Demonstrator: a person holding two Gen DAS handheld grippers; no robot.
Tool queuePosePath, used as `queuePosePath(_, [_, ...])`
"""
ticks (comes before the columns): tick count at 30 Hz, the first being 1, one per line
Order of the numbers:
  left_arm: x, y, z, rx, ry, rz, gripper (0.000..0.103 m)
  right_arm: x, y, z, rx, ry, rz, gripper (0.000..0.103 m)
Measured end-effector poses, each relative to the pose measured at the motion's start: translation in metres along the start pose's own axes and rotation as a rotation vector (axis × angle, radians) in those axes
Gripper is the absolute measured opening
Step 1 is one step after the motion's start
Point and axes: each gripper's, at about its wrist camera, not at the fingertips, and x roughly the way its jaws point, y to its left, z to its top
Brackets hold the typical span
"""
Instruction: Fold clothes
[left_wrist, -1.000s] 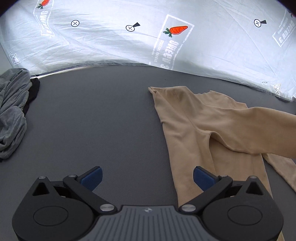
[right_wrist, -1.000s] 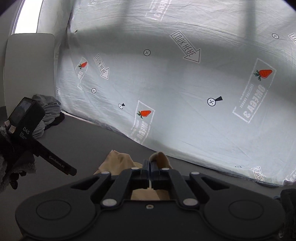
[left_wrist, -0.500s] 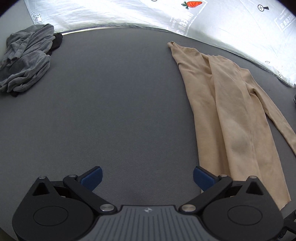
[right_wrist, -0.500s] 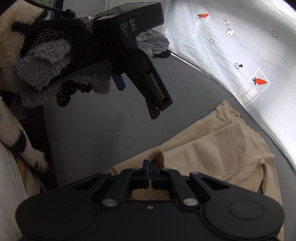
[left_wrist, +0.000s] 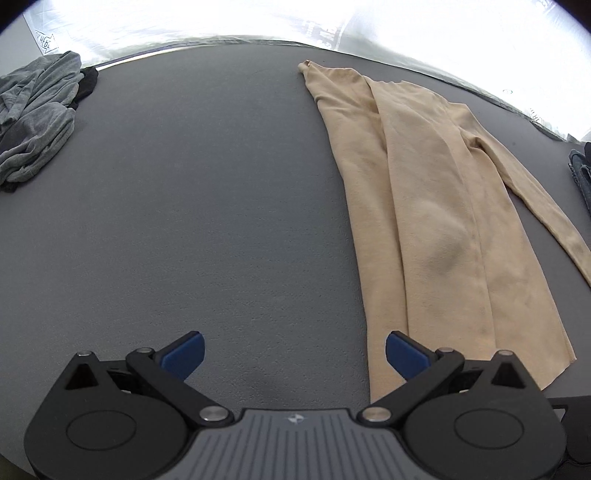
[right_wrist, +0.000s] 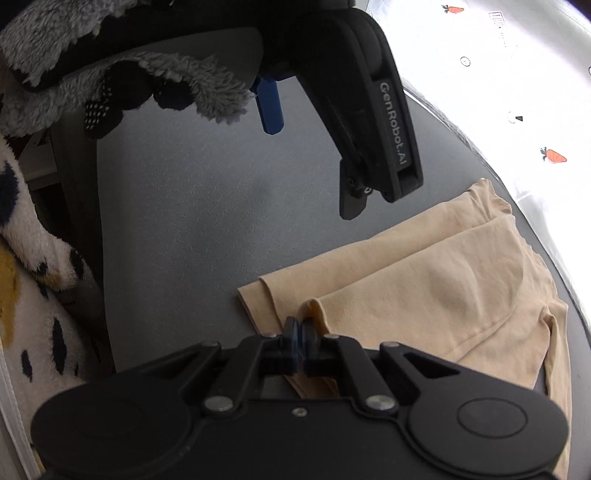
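Observation:
A beige long-sleeved top (left_wrist: 424, 206) lies lengthwise on the dark grey table (left_wrist: 207, 192), folded along its length, one sleeve stretched out at the right. My left gripper (left_wrist: 293, 356) is open and empty above the table, beside the top's near hem. In the right wrist view the same top (right_wrist: 436, 291) lies flat, and my right gripper (right_wrist: 300, 326) is shut on a fold of its hem at the near corner. The left gripper (right_wrist: 365, 122) hangs above the table in that view.
A crumpled grey garment (left_wrist: 35, 114) lies at the table's far left over a dark piece. A blue denim item (left_wrist: 580, 173) shows at the right edge. A white printed sheet (right_wrist: 517, 74) hangs behind the table. A fleece sleeve (right_wrist: 122, 62) fills the upper left.
My right gripper has carried the top's hem down and laid the lifted part flat on the table. My left gripper has risen and tilted down over the table, staying open.

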Motion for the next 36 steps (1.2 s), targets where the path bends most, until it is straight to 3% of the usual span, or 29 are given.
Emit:
queuePosePath(3, [0.000, -0.010, 0.001, 0.014, 0.003, -0.010, 0.103, -0.001, -0.011, -0.002, 0.086, -0.005, 0.023, 0.010])
queuePosePath(4, [-0.001, -0.013, 0.002, 0.020, 0.000, -0.014, 0.103, -0.004, -0.018, -0.002, 0.136, 0.000, 0.045, 0.024])
queuePosePath(5, [-0.001, -0.016, 0.003, 0.024, -0.004, -0.017, 0.103, -0.009, -0.026, -0.003, 0.191, -0.002, 0.067, 0.046])
queuePosePath(8, [-0.001, -0.027, 0.008, 0.031, -0.017, -0.022, 0.103, -0.032, -0.047, -0.012, 0.290, -0.045, 0.091, 0.062])
queuePosePath(12, [0.005, -0.046, 0.019, 0.022, -0.027, -0.045, 0.103, -0.058, -0.075, -0.029, 0.360, -0.053, -0.038, 0.067])
queuePosePath(15, [0.014, -0.067, 0.028, 0.038, -0.033, -0.069, 0.103, -0.072, -0.107, -0.051, 0.495, -0.048, -0.150, 0.069])
queuePosePath(17, [0.021, -0.084, 0.033, 0.061, -0.036, -0.076, 0.103, -0.078, -0.127, -0.070, 0.602, -0.035, -0.234, 0.079])
queuePosePath(23, [0.043, -0.136, 0.054, 0.158, -0.047, -0.085, 0.103, -0.089, -0.172, -0.133, 0.851, 0.035, -0.450, 0.079])
queuePosePath(27, [0.055, -0.159, 0.069, 0.229, -0.059, -0.067, 0.103, -0.089, -0.203, -0.170, 1.013, 0.051, -0.539, 0.080])
queuePosePath(31, [0.072, -0.166, 0.088, 0.269, -0.066, -0.022, 0.103, -0.081, -0.242, -0.202, 1.153, 0.070, -0.653, 0.080])
queuePosePath(36, [0.094, -0.156, 0.107, 0.219, -0.043, 0.020, 0.103, -0.078, -0.279, -0.235, 1.298, 0.098, -0.755, 0.080])
